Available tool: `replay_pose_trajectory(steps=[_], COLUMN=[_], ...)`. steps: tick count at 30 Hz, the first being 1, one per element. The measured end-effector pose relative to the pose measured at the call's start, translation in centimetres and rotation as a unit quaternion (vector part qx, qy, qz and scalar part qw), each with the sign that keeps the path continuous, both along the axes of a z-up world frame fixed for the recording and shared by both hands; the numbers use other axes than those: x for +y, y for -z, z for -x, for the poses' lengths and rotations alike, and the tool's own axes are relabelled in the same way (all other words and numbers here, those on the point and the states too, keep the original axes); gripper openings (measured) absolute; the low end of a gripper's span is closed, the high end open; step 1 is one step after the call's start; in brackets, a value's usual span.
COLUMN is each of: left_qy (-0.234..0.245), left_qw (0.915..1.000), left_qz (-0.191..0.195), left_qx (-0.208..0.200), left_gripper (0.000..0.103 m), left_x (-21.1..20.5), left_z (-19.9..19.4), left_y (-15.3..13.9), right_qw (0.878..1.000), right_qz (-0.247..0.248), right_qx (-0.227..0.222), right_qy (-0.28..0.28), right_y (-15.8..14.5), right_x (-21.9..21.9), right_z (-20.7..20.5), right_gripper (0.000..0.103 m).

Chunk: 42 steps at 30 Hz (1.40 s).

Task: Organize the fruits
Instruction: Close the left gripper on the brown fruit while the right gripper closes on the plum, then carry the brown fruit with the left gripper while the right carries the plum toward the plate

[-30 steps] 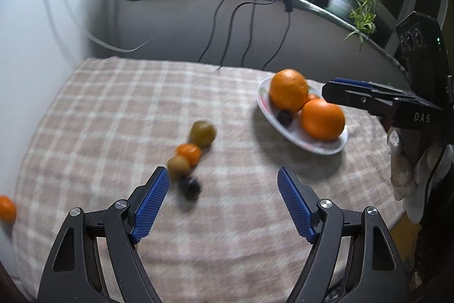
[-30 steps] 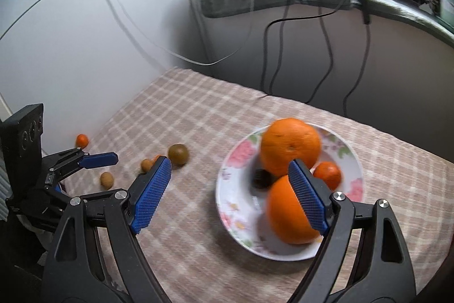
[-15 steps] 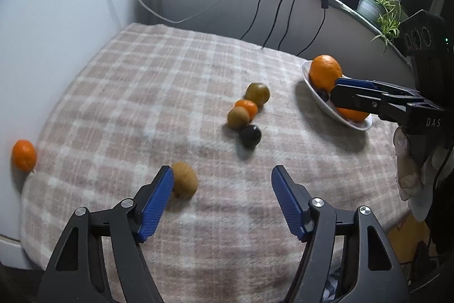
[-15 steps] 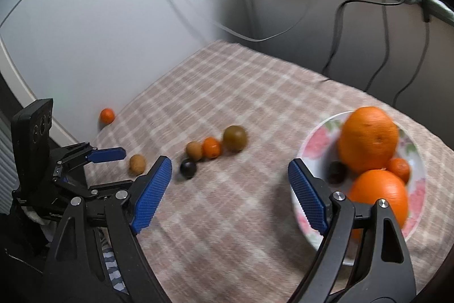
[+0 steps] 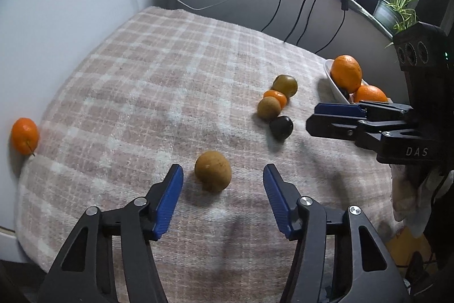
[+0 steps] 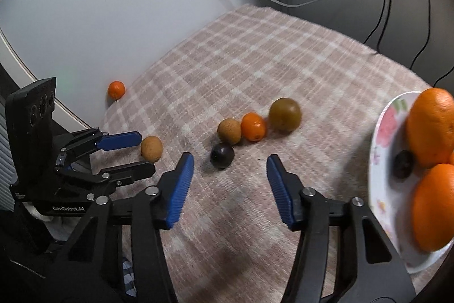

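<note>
— Fingers first: how do your grippers stand?
— Your left gripper (image 5: 222, 179) is closing around the round tan-brown fruit (image 5: 212, 171), pads not yet touching it. Your right gripper (image 6: 229, 162) is closing too, empty, with the small dark purple plum (image 6: 222, 155) just ahead of its tips.
— And where is the rest?
— A tan fruit (image 6: 229, 131), a small orange mandarin (image 6: 253, 126) and an olive-green fruit (image 6: 285, 114) lie in a row on your pink checked cloth (image 6: 269, 53); the floral white plate (image 6: 381, 138) holds two big oranges.
</note>
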<state>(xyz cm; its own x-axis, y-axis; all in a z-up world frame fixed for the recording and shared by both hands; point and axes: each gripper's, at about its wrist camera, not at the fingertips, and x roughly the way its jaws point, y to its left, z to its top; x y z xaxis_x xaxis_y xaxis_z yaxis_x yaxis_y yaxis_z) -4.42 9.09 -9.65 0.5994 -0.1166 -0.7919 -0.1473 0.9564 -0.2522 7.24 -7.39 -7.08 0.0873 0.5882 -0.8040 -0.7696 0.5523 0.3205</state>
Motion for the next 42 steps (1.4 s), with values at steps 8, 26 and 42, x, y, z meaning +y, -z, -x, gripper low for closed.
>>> replay_pose_trajectory(steps=[8, 26, 42], left_qy=[0.002, -0.012, -0.003], left_qw=[1.0, 0.9999, 1.0], left_qz=[0.001, 0.003, 0.005], left_qx=[0.005, 0.006, -0.005], left_gripper=[0.049, 0.027, 0.027], left_x=[0.2, 1.0, -0.4], left_z=[-0.5, -0.5, -0.7], left_y=[0.6, 1.0, 0.0], right_qw=[1.0, 0.999, 1.0], right_qz=[0.02, 0.039, 0.014], right_qx=[0.004, 0.011, 0.003], right_qy=[-0.015, -0.016, 0.011], right_y=[1.3, 2.6, 0.5], right_x=[1.8, 3.0, -0.2], right_z=[0.2, -0.1, -0.4], right_gripper=[0.046, 0.024, 0.023])
